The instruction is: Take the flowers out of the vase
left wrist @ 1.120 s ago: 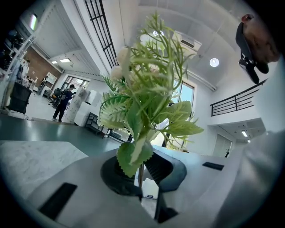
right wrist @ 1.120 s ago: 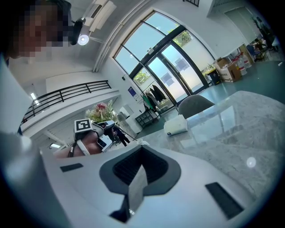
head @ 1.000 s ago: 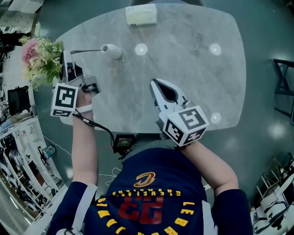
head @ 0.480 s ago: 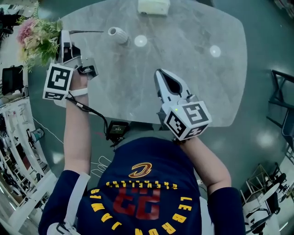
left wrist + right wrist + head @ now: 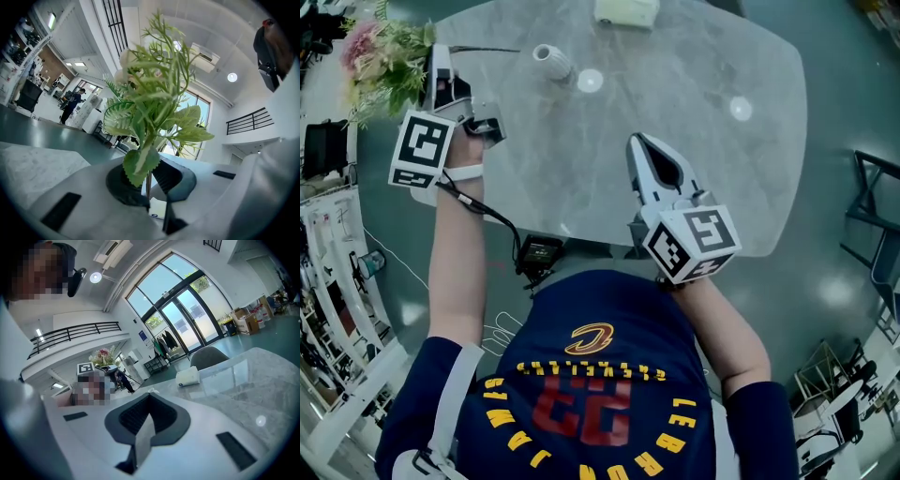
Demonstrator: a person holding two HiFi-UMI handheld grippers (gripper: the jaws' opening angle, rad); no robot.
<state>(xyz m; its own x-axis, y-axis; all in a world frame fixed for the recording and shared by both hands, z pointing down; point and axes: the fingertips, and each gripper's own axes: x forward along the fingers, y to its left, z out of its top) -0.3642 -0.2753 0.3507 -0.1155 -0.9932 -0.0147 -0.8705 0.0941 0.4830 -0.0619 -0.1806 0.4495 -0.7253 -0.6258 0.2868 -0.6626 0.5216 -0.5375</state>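
A bunch of pink flowers and green leaves (image 5: 380,58) hangs off the table's left edge, with my left gripper (image 5: 439,67) shut on its stems. One thin stem (image 5: 483,49) pokes out to the right, toward the small white ribbed vase (image 5: 551,62), which stands apart on the grey marble table (image 5: 581,178). In the left gripper view the leafy bunch (image 5: 150,98) rises from between the jaws of the left gripper (image 5: 150,174). My right gripper (image 5: 640,142) hovers over the table's near middle, shut, with nothing held. In the right gripper view the right gripper (image 5: 150,395) has its jaws meeting, and the flowers (image 5: 104,354) show far off.
A white box (image 5: 626,11) lies at the table's far edge and also shows in the right gripper view as the white box (image 5: 188,377). A black device on a cable (image 5: 539,251) hangs at the near edge. Shelving (image 5: 337,244) stands on the left and a dark frame (image 5: 874,206) on the right.
The head view has shifted, so the table sits higher in the picture. The left gripper stays shut on the flowers and the right gripper stays shut; neither has clearly moved over the table.
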